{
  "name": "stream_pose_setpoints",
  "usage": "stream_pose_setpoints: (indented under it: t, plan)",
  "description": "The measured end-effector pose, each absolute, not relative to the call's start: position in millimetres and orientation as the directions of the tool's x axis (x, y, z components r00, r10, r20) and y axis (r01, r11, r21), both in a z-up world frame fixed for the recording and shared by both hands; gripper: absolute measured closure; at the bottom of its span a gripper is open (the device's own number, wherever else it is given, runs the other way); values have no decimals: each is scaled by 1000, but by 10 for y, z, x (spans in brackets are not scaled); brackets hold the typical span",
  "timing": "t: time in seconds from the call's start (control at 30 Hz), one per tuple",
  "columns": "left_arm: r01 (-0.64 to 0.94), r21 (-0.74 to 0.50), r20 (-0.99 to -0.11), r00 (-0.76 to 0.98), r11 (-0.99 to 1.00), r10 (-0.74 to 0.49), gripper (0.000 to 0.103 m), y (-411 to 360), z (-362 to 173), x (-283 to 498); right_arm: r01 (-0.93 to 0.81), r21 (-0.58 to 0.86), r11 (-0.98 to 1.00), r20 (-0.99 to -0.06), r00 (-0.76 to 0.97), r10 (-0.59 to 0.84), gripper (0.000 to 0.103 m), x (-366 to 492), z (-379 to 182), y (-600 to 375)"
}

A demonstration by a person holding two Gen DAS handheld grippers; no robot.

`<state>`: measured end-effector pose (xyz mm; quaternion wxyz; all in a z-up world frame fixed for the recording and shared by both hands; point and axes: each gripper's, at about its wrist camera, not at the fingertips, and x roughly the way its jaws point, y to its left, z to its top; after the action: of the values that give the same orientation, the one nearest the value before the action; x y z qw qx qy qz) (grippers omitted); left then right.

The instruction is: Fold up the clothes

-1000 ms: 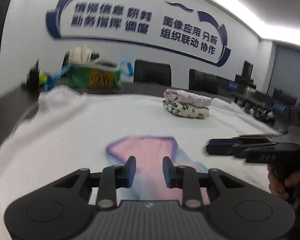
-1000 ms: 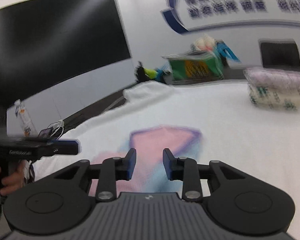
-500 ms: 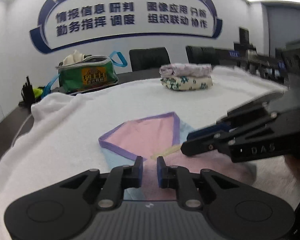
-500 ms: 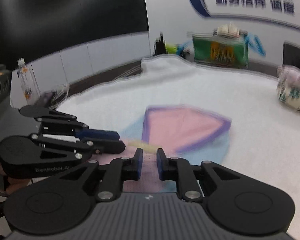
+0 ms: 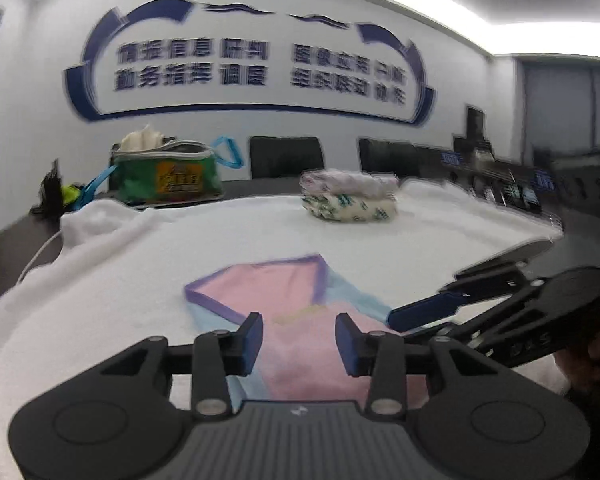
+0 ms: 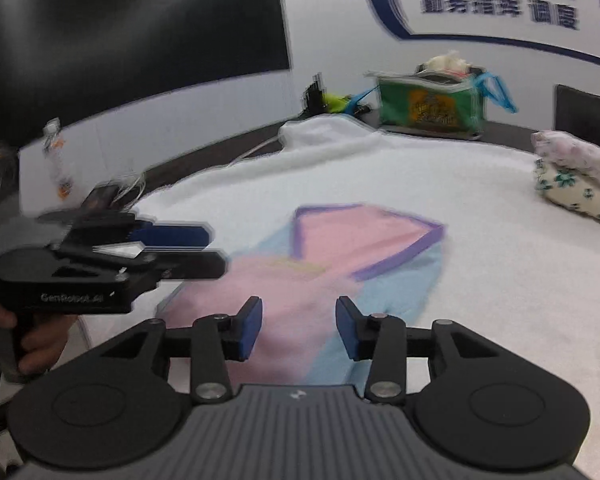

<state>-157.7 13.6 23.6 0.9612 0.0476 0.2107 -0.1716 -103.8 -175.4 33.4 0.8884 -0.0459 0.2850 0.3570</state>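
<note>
Over the pink-and-blue, purple-trimmed cloth garment (image 5: 300, 312), left tongs (image 5: 299, 338) and right tongs (image 6: 299, 328) opening (seemingly pinching nothing; blurred).

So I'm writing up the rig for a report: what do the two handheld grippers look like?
Both match. The left gripper and right gripper are black, with two round discs on a ribbed grey base, silver screw heads, jointed bars and blue finger pads. The left one's side bears pale lettering.

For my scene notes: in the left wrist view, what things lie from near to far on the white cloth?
Left gripper → pink and light-blue garment with purple trim → stack of folded floral clothes → green zipped bag.
</note>
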Motion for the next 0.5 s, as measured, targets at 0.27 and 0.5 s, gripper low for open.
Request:
stream_pose_setpoints:
  t: [0.27,0.5]
  plan:
    - [349,78,-456,845,934,-277,66,88,-27,-1620,-630,44,775,-578,617,534,54,-1260,237,-1844]
    - [344,21,-443,845,939,-299,64,245,86,-1624,-635,-47,771,-621,623,476,54,-1368,177,-1864]
